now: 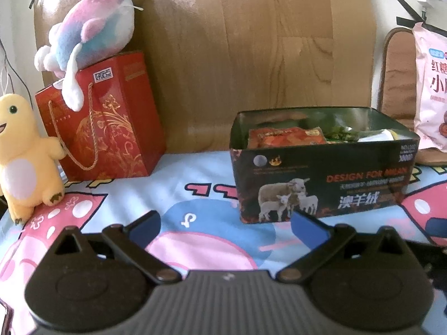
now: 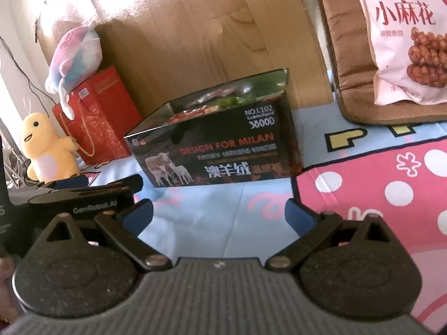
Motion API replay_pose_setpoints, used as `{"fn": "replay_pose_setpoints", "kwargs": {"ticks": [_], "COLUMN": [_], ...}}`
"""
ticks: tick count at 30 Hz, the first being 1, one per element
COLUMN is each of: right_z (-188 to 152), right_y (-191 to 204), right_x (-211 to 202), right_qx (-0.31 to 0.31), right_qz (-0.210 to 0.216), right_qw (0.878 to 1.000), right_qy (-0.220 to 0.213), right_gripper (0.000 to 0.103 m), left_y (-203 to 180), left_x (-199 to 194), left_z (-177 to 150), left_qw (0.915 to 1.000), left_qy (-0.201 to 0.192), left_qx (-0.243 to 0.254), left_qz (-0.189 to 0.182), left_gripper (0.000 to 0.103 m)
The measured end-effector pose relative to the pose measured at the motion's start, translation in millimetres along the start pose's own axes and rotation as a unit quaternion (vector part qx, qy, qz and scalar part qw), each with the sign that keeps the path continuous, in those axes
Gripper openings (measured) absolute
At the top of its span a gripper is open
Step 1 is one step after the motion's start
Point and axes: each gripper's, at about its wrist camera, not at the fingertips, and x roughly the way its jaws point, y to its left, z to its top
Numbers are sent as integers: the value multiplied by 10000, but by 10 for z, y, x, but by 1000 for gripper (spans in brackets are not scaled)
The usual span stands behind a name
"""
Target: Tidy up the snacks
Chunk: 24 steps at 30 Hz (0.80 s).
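While both grippers hang low over it, a cartoon-printed cloth (image 1: 195, 195) in blue and pink is seen spread across the surface, backed by a wooden board (image 1: 251, 55) along its far edge. Near the far edge, towards the middle, a dark open box (image 1: 321, 184) printed with sheep is set on the cloth, and snack packets (image 1: 287, 138) are held inside it. At the far right corner a pink snack bag (image 2: 402, 36) is propped upright against a brown cushion (image 2: 343, 55). At the far left a red gift bag (image 1: 106, 122) is topped by a pastel plush (image 1: 92, 25), with a yellow plush (image 1: 25, 153) just beside it. The left gripper (image 1: 225, 223) is held with its jaws spread wide and empty; the right gripper (image 2: 219, 215) is likewise parted, nothing gripped.
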Motion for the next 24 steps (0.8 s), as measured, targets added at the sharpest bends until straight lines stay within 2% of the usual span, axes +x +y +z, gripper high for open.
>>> {"fn": "replay_pose_setpoints", "kwargs": {"ticks": [8,15,24], "right_z": [14,8,-11], "right_y": [-30,-84,-80], "right_x": [-14,15,37], "right_qx": [69,259,238], "right_qz": [-20,-52,-81], "right_qw": [10000,9996,9997], "right_qy": [-62,-80,-16], "right_gripper": [102,102,102], "left_y": [-37,-38,-72], "left_x": [41,-22,-43], "left_z": [-27,-30,-33], "left_qw": [9996,9993,9993], "left_qy": [154,-51,-87], "left_qx": [58,36,93], "left_qz": [-226,-356,-338], "left_gripper": [103,103,103]}}
